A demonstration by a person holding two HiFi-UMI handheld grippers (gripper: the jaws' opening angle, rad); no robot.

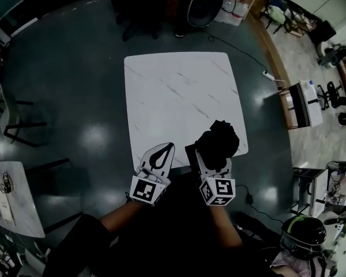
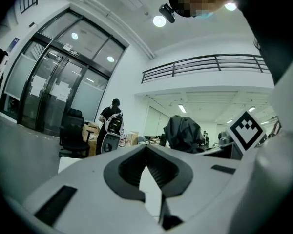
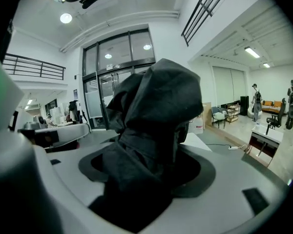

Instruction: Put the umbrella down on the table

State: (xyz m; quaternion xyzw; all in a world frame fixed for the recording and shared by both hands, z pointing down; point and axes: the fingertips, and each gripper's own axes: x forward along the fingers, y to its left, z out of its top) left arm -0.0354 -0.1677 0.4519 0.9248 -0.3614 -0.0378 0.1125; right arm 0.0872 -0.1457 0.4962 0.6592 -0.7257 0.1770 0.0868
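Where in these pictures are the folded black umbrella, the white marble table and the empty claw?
Folded black fabric umbrella (image 1: 218, 142): head view, on its bunched canopy.
White marble-patterned square table (image 1: 173, 88): head view, on the bare top.
Left claw (image 1: 170, 147): head view, at its closed tips.

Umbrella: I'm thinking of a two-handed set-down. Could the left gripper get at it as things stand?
Probably yes. The left gripper sits just beside the right gripper that clamps the umbrella, with nothing between them. Its jaws are together, though, so they would need opening first.
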